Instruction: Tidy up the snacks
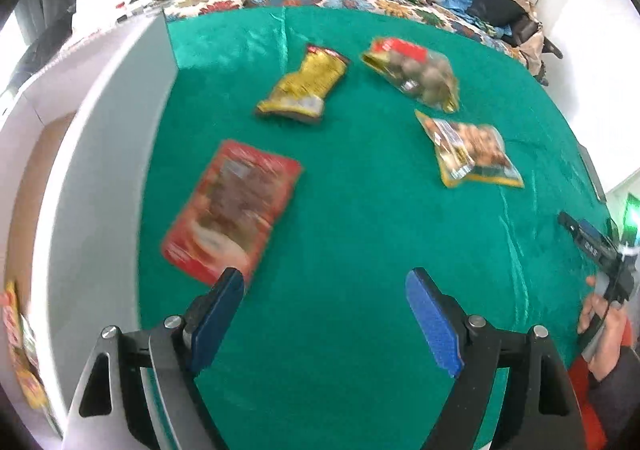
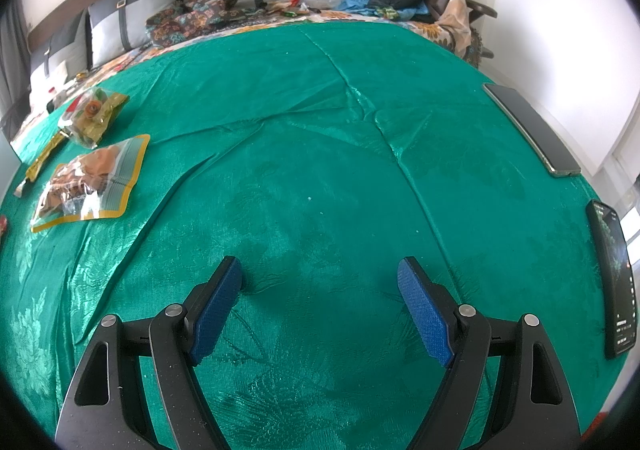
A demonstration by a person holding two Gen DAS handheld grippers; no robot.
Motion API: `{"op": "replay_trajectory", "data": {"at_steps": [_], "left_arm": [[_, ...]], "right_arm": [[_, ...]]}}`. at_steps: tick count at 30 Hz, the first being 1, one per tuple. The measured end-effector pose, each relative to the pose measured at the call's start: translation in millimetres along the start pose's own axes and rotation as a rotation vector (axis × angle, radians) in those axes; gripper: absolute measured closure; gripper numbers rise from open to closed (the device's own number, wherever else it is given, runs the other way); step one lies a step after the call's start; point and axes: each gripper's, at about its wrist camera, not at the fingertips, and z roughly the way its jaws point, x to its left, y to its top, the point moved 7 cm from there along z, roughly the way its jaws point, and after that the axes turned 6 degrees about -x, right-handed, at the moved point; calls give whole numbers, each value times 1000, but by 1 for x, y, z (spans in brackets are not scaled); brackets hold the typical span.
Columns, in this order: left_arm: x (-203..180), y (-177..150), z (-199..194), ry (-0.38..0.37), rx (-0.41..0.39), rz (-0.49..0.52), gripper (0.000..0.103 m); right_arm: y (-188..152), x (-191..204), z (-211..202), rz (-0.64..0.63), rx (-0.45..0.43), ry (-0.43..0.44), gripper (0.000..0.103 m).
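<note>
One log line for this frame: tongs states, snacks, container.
left tongs: open, empty | right tongs: open, empty | four snack packets on green cloth | white box at left

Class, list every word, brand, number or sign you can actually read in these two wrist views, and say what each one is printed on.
None can be read.
Red packet: print blurred by motion.
Gold packet: print too blurred.
Clear packet of round snacks: red label illegible.
Yellow-edged packet: print too small.
Phone: lit screen, text too small.
Right gripper: white marking, illegible.
</note>
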Motion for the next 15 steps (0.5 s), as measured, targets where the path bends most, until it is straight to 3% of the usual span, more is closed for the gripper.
{"op": "replay_trajectory", "data": {"at_steps": [9,15], "left_arm": [[7,35,37,-73,93,76,20],[26,53,61,-58,104,-9,20]], "right_arm": [[0,0,0,0,0,0,20],[0,1,1,0,0,-2,20]]}}
